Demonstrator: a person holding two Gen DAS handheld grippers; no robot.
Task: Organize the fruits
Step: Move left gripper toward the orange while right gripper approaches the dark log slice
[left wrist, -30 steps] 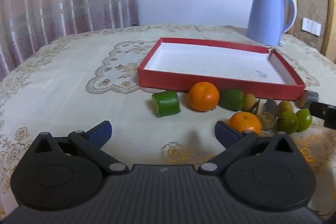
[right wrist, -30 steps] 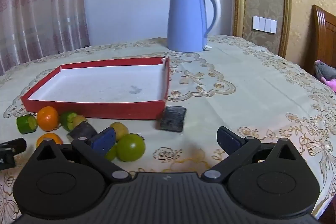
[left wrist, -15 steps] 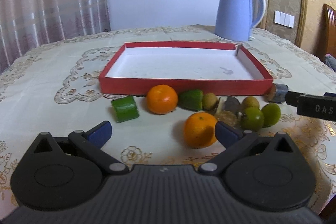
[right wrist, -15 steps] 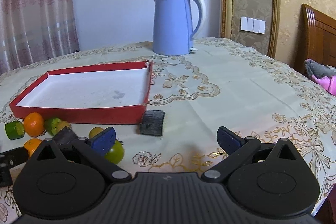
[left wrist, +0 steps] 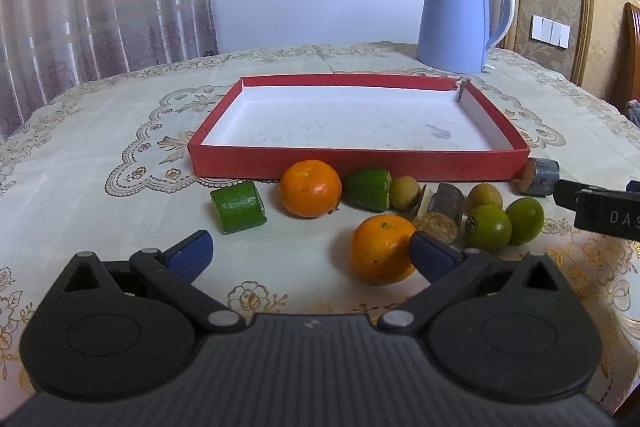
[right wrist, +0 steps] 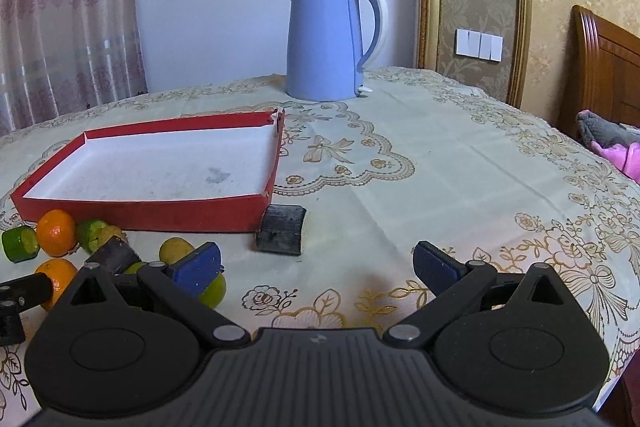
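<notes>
Left wrist view: my left gripper (left wrist: 308,251), jaws spread and empty, has drawn nearer the front orange (left wrist: 382,249), whose right side its right pad hides; the red tray (left wrist: 356,165) holds nothing. Right wrist view: my right gripper (right wrist: 318,265), likewise released, has closed in, its left pad covering a green fruit (right wrist: 214,289).

Both wrist cameras sit low over the bench (left wrist: 80,155), facing the far wall, the left close before the fruit, the right seemingly further right, sharing the tray (left wrist: 356,163) (right wrist: 140,215) and kettle (left wrist: 456,23) (right wrist: 324,43).
</notes>
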